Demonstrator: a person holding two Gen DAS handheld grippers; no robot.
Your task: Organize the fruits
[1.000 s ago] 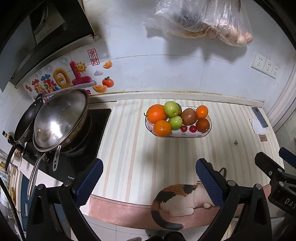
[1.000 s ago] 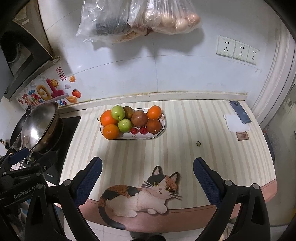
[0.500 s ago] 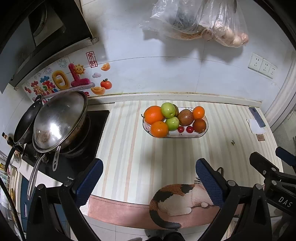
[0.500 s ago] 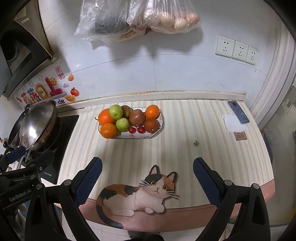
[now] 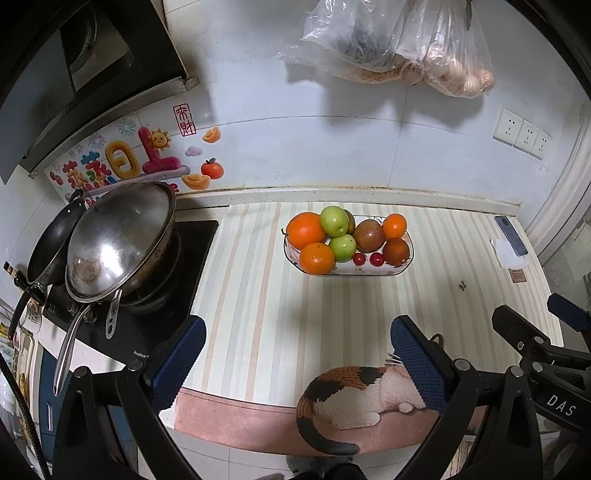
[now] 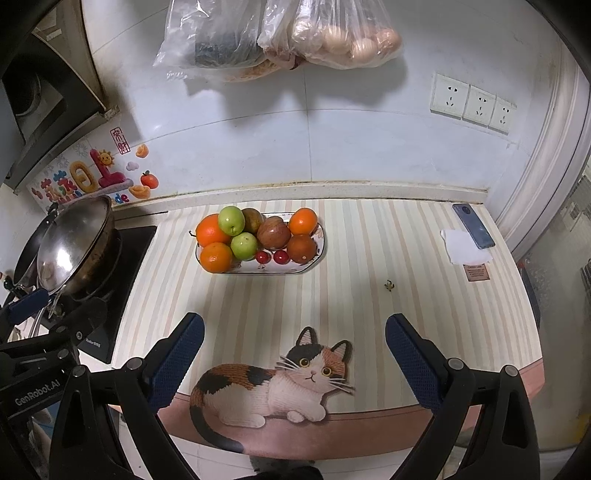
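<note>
A glass fruit dish (image 5: 408,245) (image 6: 322,236) stands near the back of the striped counter mat. It holds oranges (image 5: 305,229) (image 6: 211,229), green apples (image 5: 334,220) (image 6: 231,220), brownish fruits (image 5: 368,235) (image 6: 273,232) and two small red fruits (image 5: 376,259) (image 6: 280,257). My left gripper (image 5: 295,354) is open and empty, well in front of the dish above the counter's front edge. My right gripper (image 6: 295,350) is open and empty over the cat picture (image 6: 273,384), also well short of the dish.
A wok with a steel lid (image 5: 118,240) (image 6: 74,243) sits on the stove at the left. A phone (image 6: 473,225) and white paper (image 6: 461,251) lie at the back right. Plastic bags (image 6: 280,33) hang on the wall above. A tiny scrap (image 6: 388,284) lies on the mat.
Both grippers have drawn back and up a little; the dish looks slightly farther away. The jaws stay open and nothing on the counter has moved.
</note>
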